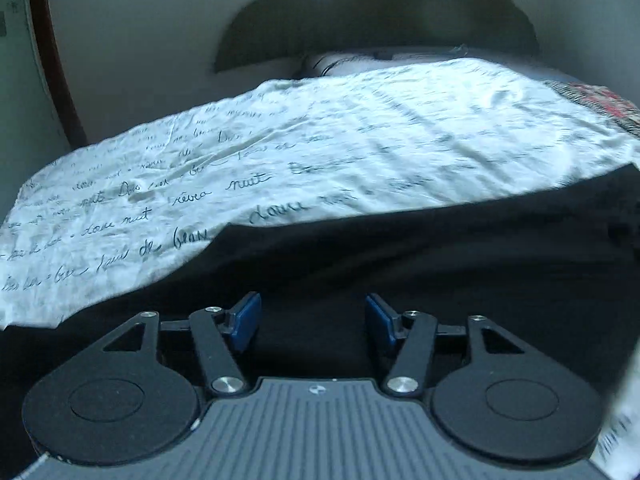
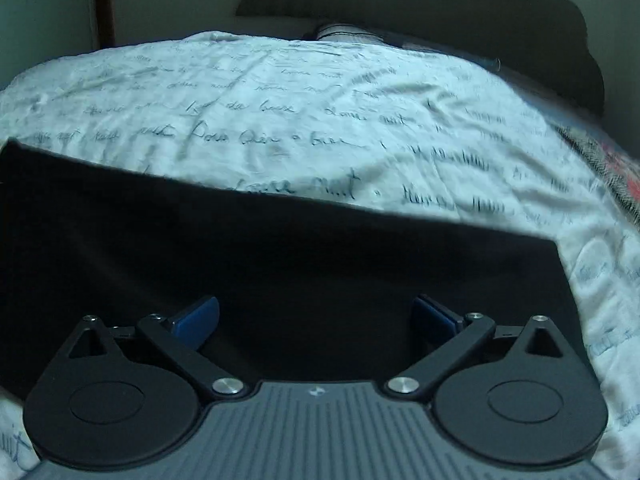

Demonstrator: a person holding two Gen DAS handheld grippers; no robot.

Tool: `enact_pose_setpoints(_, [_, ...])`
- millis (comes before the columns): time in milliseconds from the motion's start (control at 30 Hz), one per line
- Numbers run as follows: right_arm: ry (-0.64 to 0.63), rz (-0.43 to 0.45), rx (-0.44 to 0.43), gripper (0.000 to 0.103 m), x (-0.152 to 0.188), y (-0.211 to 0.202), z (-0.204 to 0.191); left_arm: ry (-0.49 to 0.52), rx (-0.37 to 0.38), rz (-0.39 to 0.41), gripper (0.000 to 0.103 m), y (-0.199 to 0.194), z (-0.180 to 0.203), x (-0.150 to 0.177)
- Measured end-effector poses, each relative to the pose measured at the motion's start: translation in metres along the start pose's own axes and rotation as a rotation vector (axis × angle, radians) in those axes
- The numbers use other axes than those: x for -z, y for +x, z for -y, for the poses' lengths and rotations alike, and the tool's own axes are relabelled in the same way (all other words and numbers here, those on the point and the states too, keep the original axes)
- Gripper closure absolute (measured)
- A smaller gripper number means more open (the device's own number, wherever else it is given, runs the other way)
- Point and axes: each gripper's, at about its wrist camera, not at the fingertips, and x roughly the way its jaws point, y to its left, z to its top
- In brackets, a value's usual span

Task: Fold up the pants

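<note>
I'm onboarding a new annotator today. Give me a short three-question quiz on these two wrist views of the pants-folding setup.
1. True or false: the left gripper is shut on the black pants.
2. Multiple choice: the pants lie on A) a bare wooden table, B) a white bedspread printed with handwriting, C) a tiled floor.
3. Fill in: the pads on the right gripper are coloured ____.

Key: 1 false, both grippers are open; 2 B; 3 blue.
</note>
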Motion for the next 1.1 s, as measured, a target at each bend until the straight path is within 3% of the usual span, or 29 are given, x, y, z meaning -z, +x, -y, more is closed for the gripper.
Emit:
enact_pose_setpoints(100, [0.253, 0.114, 0.082, 0.000, 0.002, -0.031, 0.039, 0.011, 0.005, 0.030, 0.029, -0.023, 0.008, 0.019])
enact_pose_setpoints(167, [0.404, 0.163, 0.122, 0.000, 0.011, -0.056, 0.067, 0.037, -0.005, 0.034, 0.028, -0.028, 0.015, 0.030])
enact_pose_setpoints(200, [0.477, 0.190, 0.096, 0.000, 0.019, -0.068, 0.080, 0.055, -0.016, 0.042, 0.028, -0.030, 0.019, 0.035])
enact_pose_setpoints(267, [0.641, 0.257, -0.039, 0.000, 0.045, -0.086, 0.108, 0.081, -0.048, 0.071, 0.028, -0.034, 0.024, 0.045])
enact_pose_setpoints(333, [0.833, 0.256, -0.173, 0.000, 0.074, -0.092, 0.133, 0.077, -0.062, 0.084, 0.027, -0.034, 0.024, 0.052])
enact_pose_setpoints(400, [0.973, 0.224, -0.254, 0.000, 0.096, -0.089, 0.146, 0.052, -0.057, 0.099, 0.024, -0.033, 0.021, 0.056])
enact_pose_setpoints(467, [0.999, 0.208, -0.300, 0.000, 0.107, -0.083, 0.149, 0.031, -0.058, 0.100, 0.021, -0.031, 0.019, 0.058])
enact_pose_setpoints(567, [1.008, 0.194, -0.292, 0.000, 0.101, -0.068, 0.149, 0.024, -0.058, 0.104, 0.018, -0.030, 0.019, 0.060])
enact_pose_setpoints(733, [1.005, 0.256, -0.214, 0.000, 0.089, -0.048, 0.154, 0.025, -0.063, 0.107, 0.012, -0.029, 0.018, 0.062])
enact_pose_setpoints(833, [1.055, 0.289, -0.229, 0.001, 0.088, -0.043, 0.162, 0.014, -0.061, 0.104, 0.010, -0.028, 0.017, 0.062])
enact_pose_setpoints(867, [1.056, 0.298, -0.233, 0.013, 0.087, -0.041, 0.163, 0.012, -0.059, 0.103, 0.010, -0.028, 0.016, 0.063])
enact_pose_setpoints(900, [1.064, 0.302, -0.228, 0.039, 0.086, -0.039, 0.164, 0.008, -0.057, 0.103, 0.010, -0.028, 0.016, 0.062])
enact_pose_setpoints(933, [1.084, 0.290, -0.211, 0.054, 0.087, -0.037, 0.166, 0.006, -0.056, 0.102, 0.010, -0.028, 0.016, 0.062])
enact_pose_setpoints(967, [1.104, 0.275, -0.198, 0.079, 0.088, -0.032, 0.170, 0.004, -0.056, 0.101, 0.010, -0.029, 0.015, 0.061])
enact_pose_setpoints(1000, [1.122, 0.265, -0.202, 0.087, 0.092, -0.030, 0.174, 0.001, -0.059, 0.105, 0.012, -0.031, 0.014, 0.060])
enact_pose_setpoints(1100, [1.178, 0.291, -0.230, 0.094, 0.104, -0.028, 0.179, -0.023, -0.092, 0.142, 0.012, -0.043, 0.007, 0.055])
